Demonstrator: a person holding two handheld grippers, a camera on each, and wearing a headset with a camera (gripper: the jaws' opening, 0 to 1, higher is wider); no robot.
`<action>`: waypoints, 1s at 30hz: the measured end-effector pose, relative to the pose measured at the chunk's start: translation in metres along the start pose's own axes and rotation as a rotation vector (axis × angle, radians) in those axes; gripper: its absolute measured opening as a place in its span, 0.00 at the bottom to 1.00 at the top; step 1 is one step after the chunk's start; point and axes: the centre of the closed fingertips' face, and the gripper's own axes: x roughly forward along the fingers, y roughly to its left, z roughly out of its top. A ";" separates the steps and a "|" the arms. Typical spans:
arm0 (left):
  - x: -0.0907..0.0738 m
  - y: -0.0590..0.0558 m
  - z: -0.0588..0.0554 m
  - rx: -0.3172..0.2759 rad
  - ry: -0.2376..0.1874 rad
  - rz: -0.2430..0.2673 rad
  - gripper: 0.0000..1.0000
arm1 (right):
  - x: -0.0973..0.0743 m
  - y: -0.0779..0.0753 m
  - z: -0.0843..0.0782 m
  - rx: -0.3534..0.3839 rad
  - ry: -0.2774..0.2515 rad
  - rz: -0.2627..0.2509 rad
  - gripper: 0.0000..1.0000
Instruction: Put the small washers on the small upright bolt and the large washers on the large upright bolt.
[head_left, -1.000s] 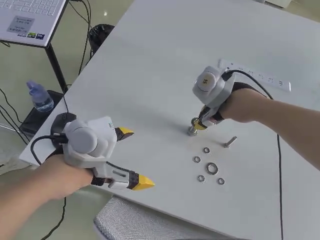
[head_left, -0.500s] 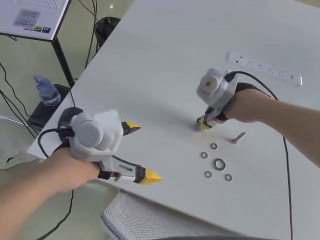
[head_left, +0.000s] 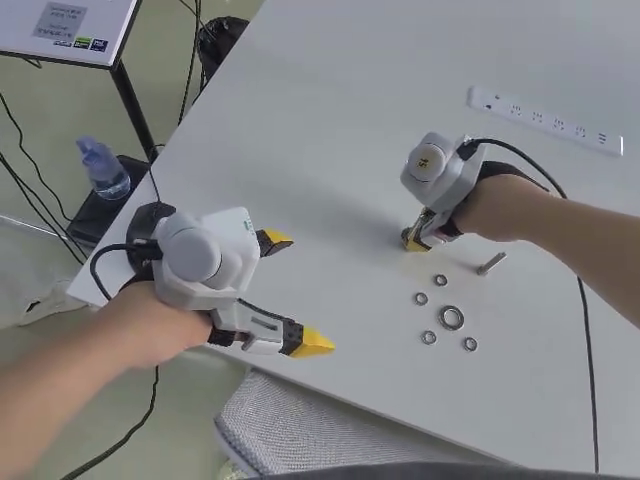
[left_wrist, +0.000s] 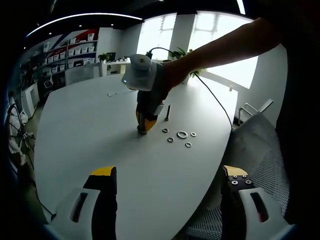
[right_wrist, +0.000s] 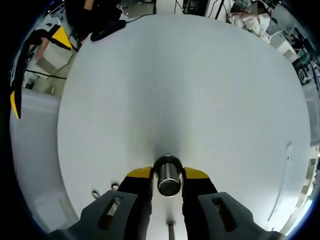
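My right gripper (head_left: 412, 242): fingers clamped on the large bolt (right_wrist: 168, 175), its axis pointing down at the worktop (head_left: 330, 130), possibly touching it. Near the bolt lie one large washer (head_left: 444, 318) and four small washers (head_left: 421, 298), flat and loose. Beyond them the small bolt (head_left: 491, 264) lies on its side. My left gripper (head_left: 297, 291): fingers wide apart, hovering well apart from the large bolt.

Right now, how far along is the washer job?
Done: nothing yet; five washers lie loose on the table, none on a bolt. In hand: the right gripper is shut on the large bolt, holding it on end. Left: the small bolt lies flat and needs standing up, then all washers go on. The left gripper is open and empty.
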 end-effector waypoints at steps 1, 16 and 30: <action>0.000 0.000 0.000 -0.001 -0.002 -0.001 0.86 | -0.001 0.000 0.000 -0.002 0.002 0.001 0.21; 0.003 0.001 0.001 -0.001 0.004 -0.010 0.84 | -0.002 0.002 -0.002 0.014 0.010 0.014 0.22; 0.003 0.001 0.000 -0.001 0.011 -0.014 0.83 | 0.003 0.001 -0.005 0.008 -0.003 0.015 0.25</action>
